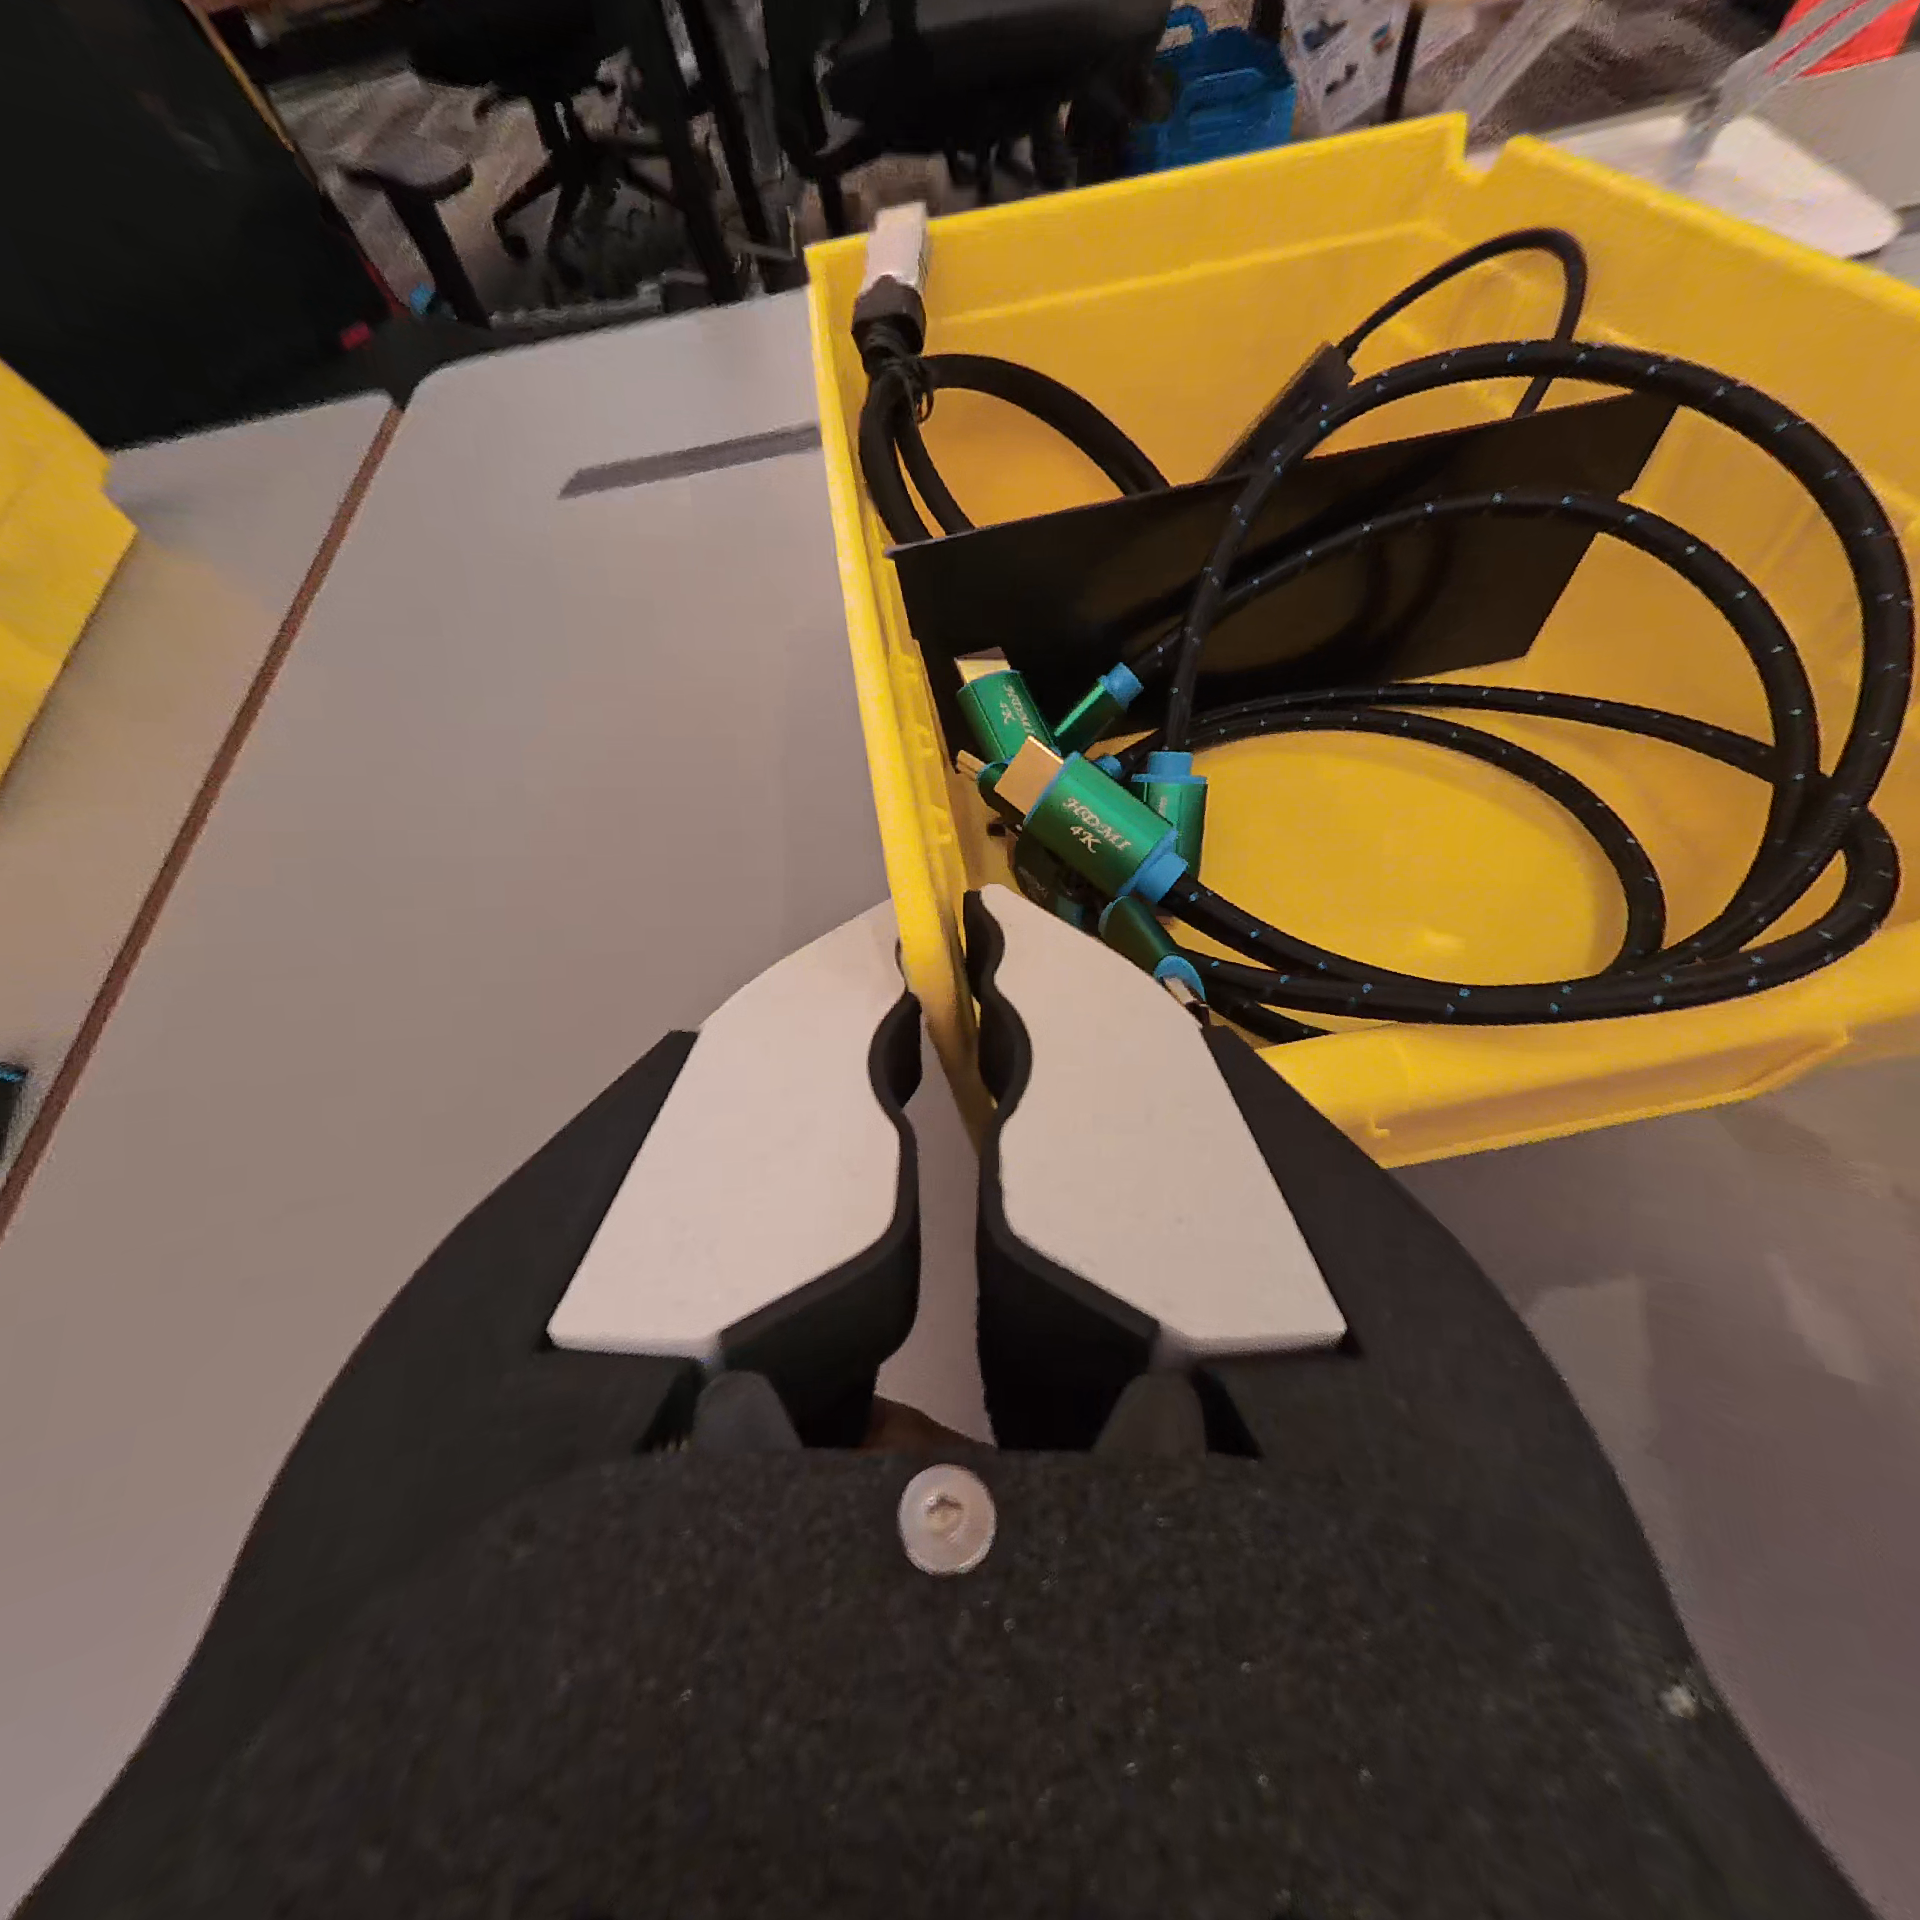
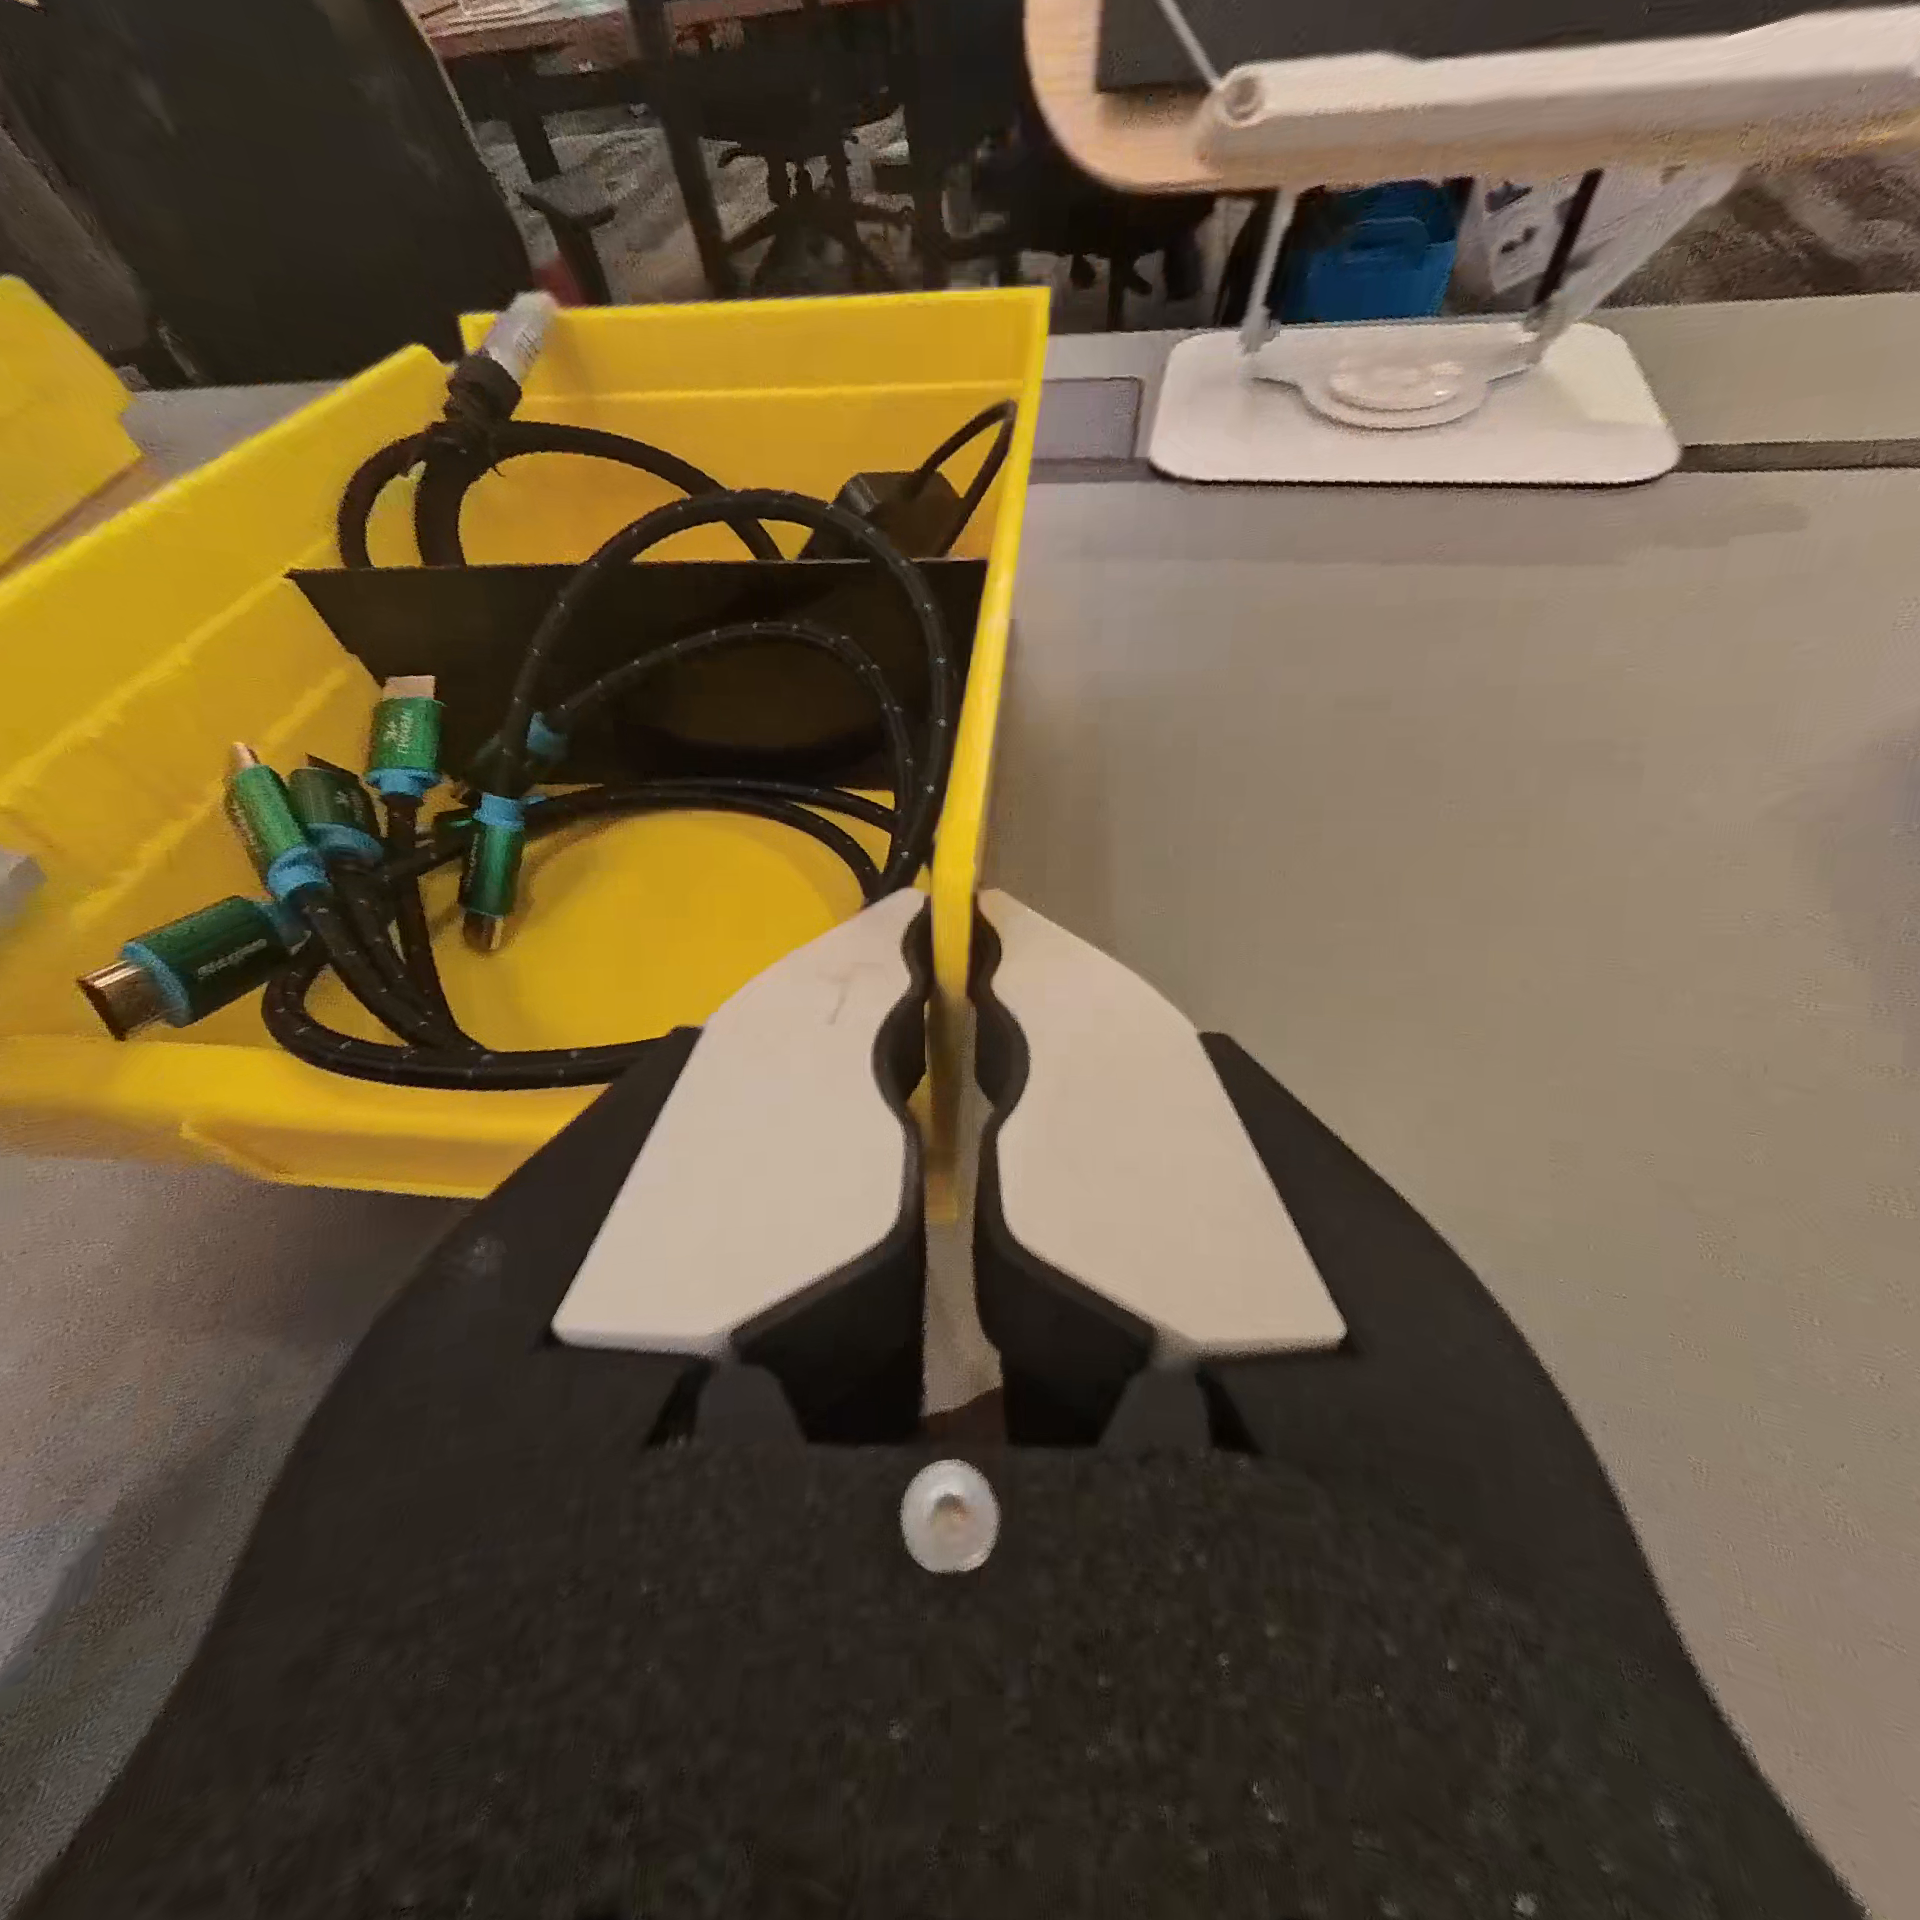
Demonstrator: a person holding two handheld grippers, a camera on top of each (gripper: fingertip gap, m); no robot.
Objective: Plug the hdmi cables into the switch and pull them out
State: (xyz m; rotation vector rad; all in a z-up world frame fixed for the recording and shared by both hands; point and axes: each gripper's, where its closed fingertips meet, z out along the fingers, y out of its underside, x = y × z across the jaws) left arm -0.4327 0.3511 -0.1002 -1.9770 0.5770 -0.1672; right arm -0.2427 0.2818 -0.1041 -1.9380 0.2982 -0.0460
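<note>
A yellow bin [image 1: 1143,270] stands on the grey table. It holds several coiled black braided HDMI cables [image 1: 1558,520] with green plugs [image 1: 1101,831] and blue collars. A black divider [image 1: 1299,561] crosses the bin. A small black device [image 2: 894,494] lies behind the divider; I cannot tell if it is the switch. My left gripper [image 1: 940,914] is shut on the bin's left wall near its front corner. My right gripper [image 2: 951,904] is shut on the right wall of the bin [image 2: 727,343]. The green plugs [image 2: 405,738] lie at the bin's front left.
A grey-tipped plug [image 1: 894,249] sticks up over the bin's far left corner. Another yellow bin [image 1: 42,540] sits at the far left. A white stand base [image 2: 1413,405] stands on the table at the back right. Chairs and table legs stand beyond the table.
</note>
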